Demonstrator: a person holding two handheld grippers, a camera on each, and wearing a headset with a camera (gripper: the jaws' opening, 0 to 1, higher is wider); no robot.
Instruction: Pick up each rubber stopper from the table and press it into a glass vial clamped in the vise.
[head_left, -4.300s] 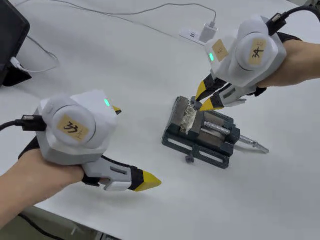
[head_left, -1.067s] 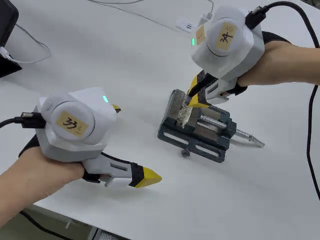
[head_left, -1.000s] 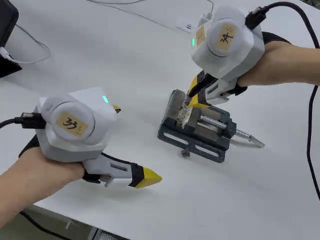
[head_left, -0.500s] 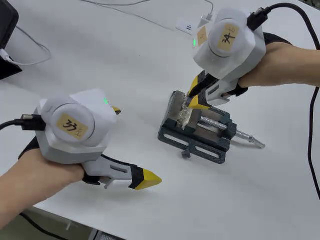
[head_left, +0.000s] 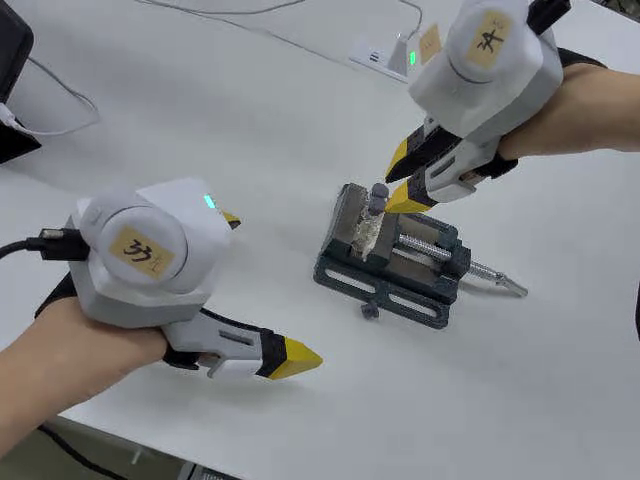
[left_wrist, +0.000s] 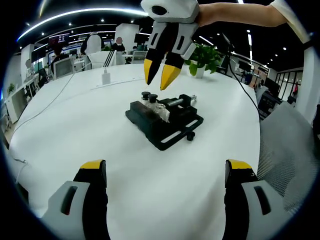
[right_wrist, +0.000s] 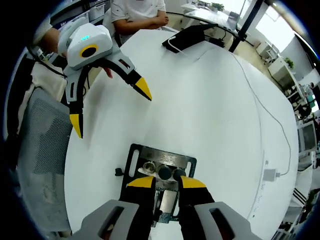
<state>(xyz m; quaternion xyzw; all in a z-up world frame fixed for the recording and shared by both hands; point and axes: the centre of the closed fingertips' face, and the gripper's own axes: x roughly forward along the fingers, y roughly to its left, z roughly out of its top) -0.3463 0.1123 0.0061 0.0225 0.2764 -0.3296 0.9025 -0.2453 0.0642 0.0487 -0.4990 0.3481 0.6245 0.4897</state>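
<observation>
A dark vise (head_left: 400, 275) stands on the white table and clamps glass vials (head_left: 365, 232). A grey rubber stopper (head_left: 378, 193) sits in the top of one vial. My right gripper (head_left: 402, 182) hovers just above and to the right of it, narrowly open, with nothing between its fingers. In the right gripper view its tips (right_wrist: 166, 182) frame two stoppered vials (right_wrist: 164, 173) and an unstoppered one (right_wrist: 148, 165). My left gripper (head_left: 266, 288) is held wide open and holding nothing, low at the near left, apart from the vise (left_wrist: 167, 125). The right gripper (left_wrist: 159, 74) hangs over the stoppers (left_wrist: 145, 95).
A white power strip with a charger (head_left: 380, 52) and its cable lie at the table's far side. A black device (head_left: 10, 60) sits at the far left. The table's near edge runs close below my left hand. A mesh chair (left_wrist: 290, 145) stands off the table.
My right gripper has lifted up and to the right off the vise, leaving the grey stopper seated in the vial. The left gripper has stayed where it was.
</observation>
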